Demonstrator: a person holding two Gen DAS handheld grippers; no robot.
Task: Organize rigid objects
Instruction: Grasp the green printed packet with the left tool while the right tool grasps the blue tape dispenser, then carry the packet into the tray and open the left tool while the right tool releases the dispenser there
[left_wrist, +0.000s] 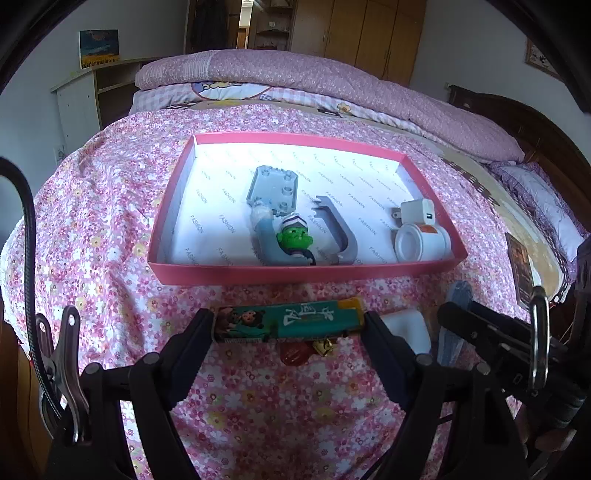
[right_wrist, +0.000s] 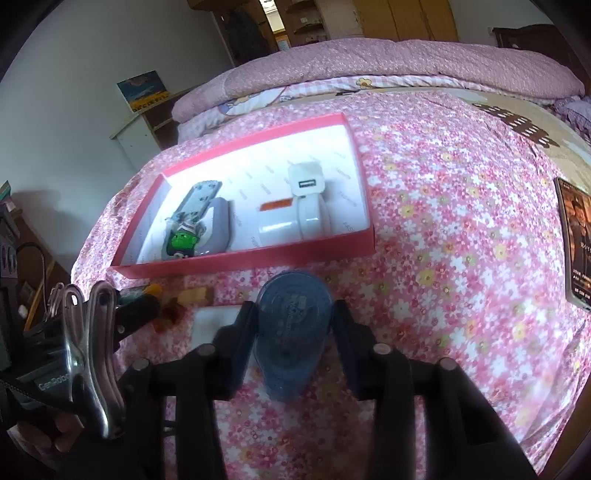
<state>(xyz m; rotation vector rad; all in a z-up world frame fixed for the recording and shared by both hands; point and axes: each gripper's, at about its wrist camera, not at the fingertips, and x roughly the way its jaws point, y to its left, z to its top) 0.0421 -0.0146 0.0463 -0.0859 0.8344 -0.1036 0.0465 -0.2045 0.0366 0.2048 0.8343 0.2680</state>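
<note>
A pink box (left_wrist: 306, 275) with a white lining lies on the flowered bedspread. It holds a grey studded plate (left_wrist: 273, 188), a green-faced figure (left_wrist: 295, 238), a grey U-shaped piece (left_wrist: 341, 229), a white charger (left_wrist: 417, 212) and a white cylinder (left_wrist: 421, 242). My left gripper (left_wrist: 288, 321) is shut on a teal lighter (left_wrist: 288, 319), held crosswise just before the box's near wall. My right gripper (right_wrist: 293, 325) is shut on a blue tape dispenser (right_wrist: 291, 328) near the box (right_wrist: 258, 258). The charger (right_wrist: 306, 179) and figure (right_wrist: 184, 240) show there too.
On the bedspread under the lighter lie a red piece (left_wrist: 293, 354), a small gold bell (left_wrist: 323, 347) and a white block (left_wrist: 406, 328). A dark book (right_wrist: 576, 240) lies at the right. A folded pink quilt (left_wrist: 332, 81) lies at the far end of the bed.
</note>
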